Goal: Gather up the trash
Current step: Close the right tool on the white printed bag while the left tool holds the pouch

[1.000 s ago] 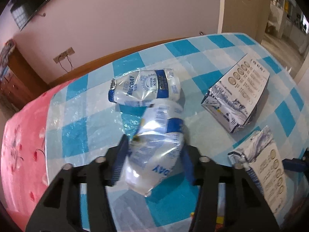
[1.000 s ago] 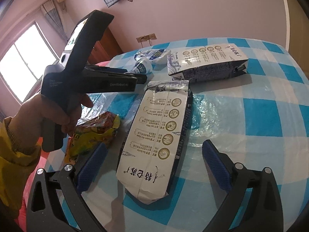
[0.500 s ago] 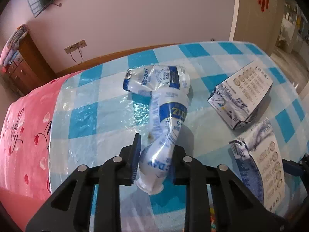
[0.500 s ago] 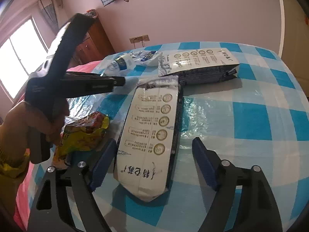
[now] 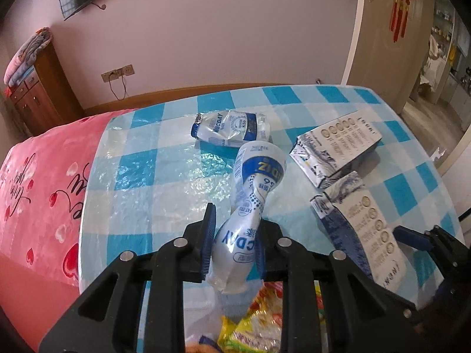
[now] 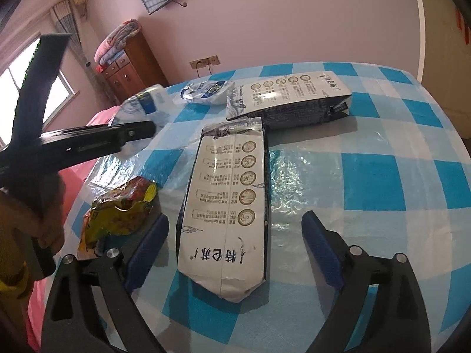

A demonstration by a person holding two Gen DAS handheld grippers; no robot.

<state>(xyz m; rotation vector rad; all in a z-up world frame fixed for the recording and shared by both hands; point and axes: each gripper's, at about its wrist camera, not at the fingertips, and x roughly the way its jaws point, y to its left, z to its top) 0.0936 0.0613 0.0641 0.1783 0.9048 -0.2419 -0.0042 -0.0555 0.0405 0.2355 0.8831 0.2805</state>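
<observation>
My left gripper (image 5: 235, 235) is shut on a crumpled white-and-blue milk pouch (image 5: 256, 176), which hangs tilted above the checked table (image 6: 382, 176). A second pouch (image 5: 232, 129) lies flat further back. My right gripper (image 6: 235, 220) straddles a long white carton bag (image 6: 226, 176) lying on the table. Its jaws are opening, and both blue pads (image 6: 147, 253) stand clear of the bag's sides. Another carton bag (image 6: 294, 100) lies crosswise behind it. A yellow snack wrapper (image 6: 120, 214) sits left of the right gripper, below the left one.
A pink blanket (image 5: 35, 191) covers the surface left of the table. A wooden cabinet (image 6: 132, 64) stands against the far wall and a doorway (image 5: 435, 58) opens to the right. The person's hand (image 6: 41, 206) holds the left gripper at the table's left edge.
The left jaws closed on the pouch and lifted it up off the table. The right jaws narrowed towards the carton bag, then widened again; the right hand kept its place.
</observation>
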